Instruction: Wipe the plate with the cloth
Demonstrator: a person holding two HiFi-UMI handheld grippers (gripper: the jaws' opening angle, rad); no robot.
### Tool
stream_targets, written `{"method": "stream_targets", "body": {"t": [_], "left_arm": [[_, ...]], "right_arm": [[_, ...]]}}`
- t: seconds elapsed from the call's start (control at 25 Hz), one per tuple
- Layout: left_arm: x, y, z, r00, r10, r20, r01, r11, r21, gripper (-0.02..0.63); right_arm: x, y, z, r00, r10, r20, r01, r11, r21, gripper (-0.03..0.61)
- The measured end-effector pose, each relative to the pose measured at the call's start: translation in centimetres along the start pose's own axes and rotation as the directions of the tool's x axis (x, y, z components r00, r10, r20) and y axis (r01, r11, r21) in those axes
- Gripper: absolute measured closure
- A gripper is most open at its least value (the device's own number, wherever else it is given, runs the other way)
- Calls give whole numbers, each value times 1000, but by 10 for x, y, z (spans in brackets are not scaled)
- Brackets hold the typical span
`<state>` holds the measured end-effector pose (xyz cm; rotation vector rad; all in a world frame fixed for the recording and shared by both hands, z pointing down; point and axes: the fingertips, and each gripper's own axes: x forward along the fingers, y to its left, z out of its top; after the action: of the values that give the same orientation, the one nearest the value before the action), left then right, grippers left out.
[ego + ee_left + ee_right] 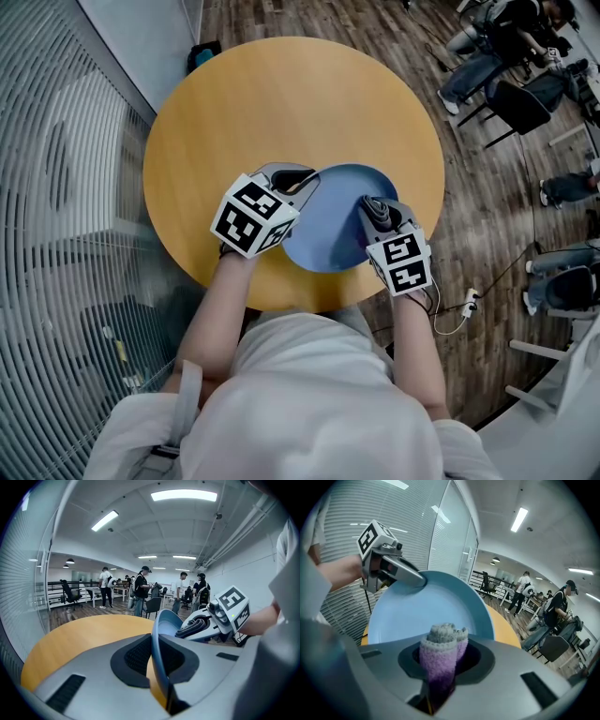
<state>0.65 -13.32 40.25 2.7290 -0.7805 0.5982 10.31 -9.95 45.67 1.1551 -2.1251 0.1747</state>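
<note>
A blue plate point(330, 234) is held tilted above the near edge of the round wooden table point(281, 103). My left gripper point(305, 178) is shut on the plate's left rim, which stands edge-on point(157, 639) between its pads in the left gripper view. My right gripper point(372, 210) is shut on a rolled purple cloth point(439, 651). The cloth's end lies at the plate's face point(422, 609), on its right side. The right gripper view also shows the left gripper point(415, 577) clamped on the far rim. From the left gripper view, my right gripper point(199, 626) shows just behind the plate.
A glass wall with blinds point(66, 187) runs along the left. Seated people and office chairs point(511, 56) are on the wooden floor at the upper right. A white cable and plug point(466, 305) lie on the floor right of the table.
</note>
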Motion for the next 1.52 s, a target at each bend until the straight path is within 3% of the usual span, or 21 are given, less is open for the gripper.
{"method": "stream_targets", "body": {"t": [0.64, 1.28, 1.52], "left_arm": [[-1, 1, 3, 1000, 19, 3, -19, 1000, -8, 586], [1, -2, 6, 1000, 8, 15, -9, 1000, 13, 585], [0, -3, 5, 1000, 9, 9, -9, 1000, 16, 586]], "right_arm": [[14, 77, 25, 983, 181, 28, -177, 978, -113, 489], [26, 147, 43, 946, 325, 0, -313, 913, -261, 489], [19, 163, 42, 920, 391, -6, -376, 880, -291, 489]]}}
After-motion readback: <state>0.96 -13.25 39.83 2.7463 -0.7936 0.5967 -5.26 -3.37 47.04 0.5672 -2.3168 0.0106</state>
